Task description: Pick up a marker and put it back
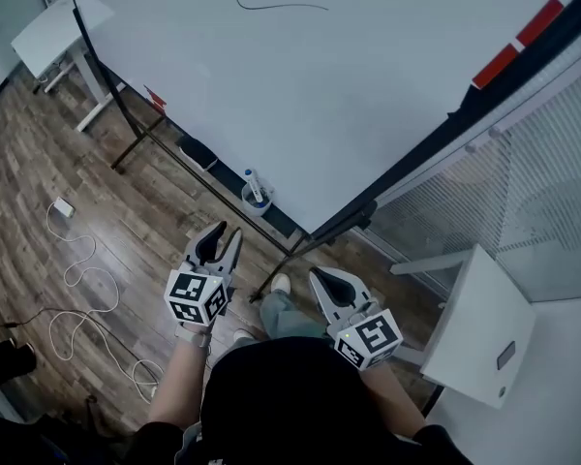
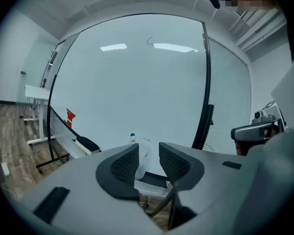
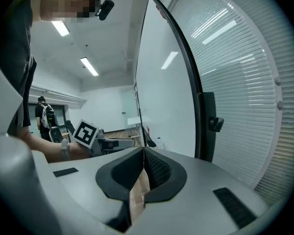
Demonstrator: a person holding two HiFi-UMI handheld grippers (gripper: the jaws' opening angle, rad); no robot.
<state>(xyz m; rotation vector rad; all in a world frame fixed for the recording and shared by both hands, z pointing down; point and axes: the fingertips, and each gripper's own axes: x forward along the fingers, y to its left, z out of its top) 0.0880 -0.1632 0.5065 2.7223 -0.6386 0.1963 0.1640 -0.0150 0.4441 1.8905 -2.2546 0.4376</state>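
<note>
Head view: the whiteboard [image 1: 349, 76] fills most of the top. The marker [image 1: 255, 186], blue-capped, stands in a little cup [image 1: 257, 204] on the ledge along the board's bottom edge. A dark eraser [image 1: 198, 151] lies on the same ledge, further toward the board's left end. The left gripper [image 1: 219, 243] is just short of that ledge and points at the cup, apart from it. The right gripper [image 1: 331, 284] sits lower, near the board's stand leg [image 1: 289, 260]. There's bare wood floor [image 1: 39, 163] in front of the board's left half, with a white cable [image 1: 77, 279] looping across it. Past the board's right edge it's tighter, with window blinds [image 1: 494, 192] and a white tabletop [image 1: 479, 327].

Left gripper view: the jaws stand moderately apart with nothing between the pads. Through the gap I see the cup on the board's ledge, with the marker's blue cap [image 2: 133, 136] just left of the left jaw tip. The eraser [image 2: 86, 143] is further left, under a red magnet [image 2: 70, 116].

Right gripper view: the jaws are closed tip to tip and hold nothing. The board is seen nearly edge-on, its dark frame [image 3: 206, 121] between the white face and the blinds.
</note>
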